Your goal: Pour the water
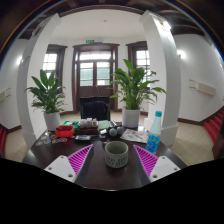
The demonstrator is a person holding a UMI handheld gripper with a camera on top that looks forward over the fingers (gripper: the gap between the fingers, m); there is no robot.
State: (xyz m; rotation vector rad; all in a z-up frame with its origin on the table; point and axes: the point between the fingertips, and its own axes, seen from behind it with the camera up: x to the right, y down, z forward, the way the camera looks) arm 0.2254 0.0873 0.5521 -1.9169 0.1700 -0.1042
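1. The tongs (112,160) hang wide open and empty above a dark round bench (100,175), holding nothing.
2. A ceramic cup (117,153) stands between the fingers, gaps either side.
3. A blue water bottle (154,132) waits near the bench's right edge; reaching and gripping it appears the next step before pouring.

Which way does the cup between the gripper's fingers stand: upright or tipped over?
Upright: the cup rests on the table, rim up, between the open gripper fingers. Contents cannot be told.
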